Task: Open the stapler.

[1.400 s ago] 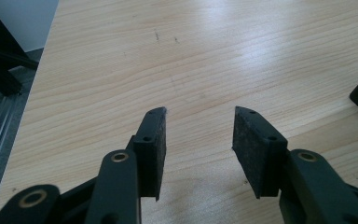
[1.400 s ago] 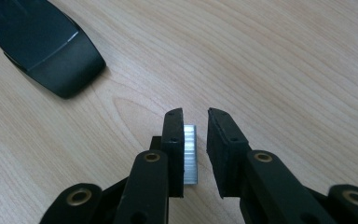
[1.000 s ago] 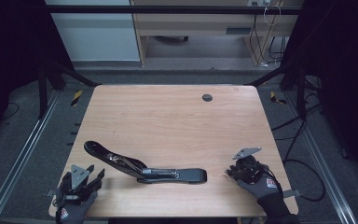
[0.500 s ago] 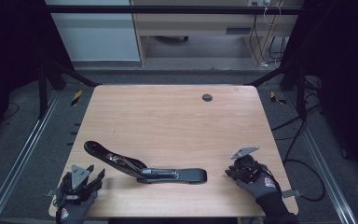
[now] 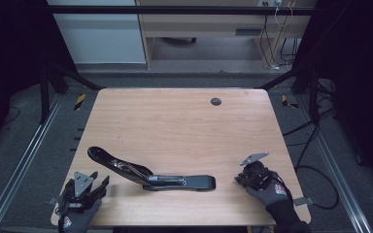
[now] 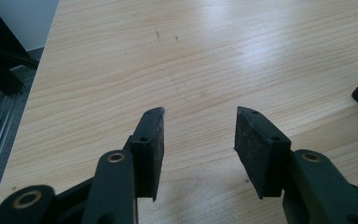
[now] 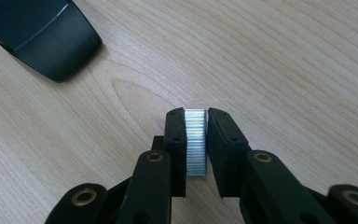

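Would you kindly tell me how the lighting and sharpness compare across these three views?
High view: dim, dark surround, the open black stapler slightly soft on the wooden table. Left gripper view: bright, glare on the far wood, pads sharp. Right gripper view: evenly lit, the silver strip of staples crisp and shiny.

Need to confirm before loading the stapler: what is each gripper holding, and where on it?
Right gripper: a strip of staples, pinched across its flat sides. Left gripper: nothing, jaws apart over the table.
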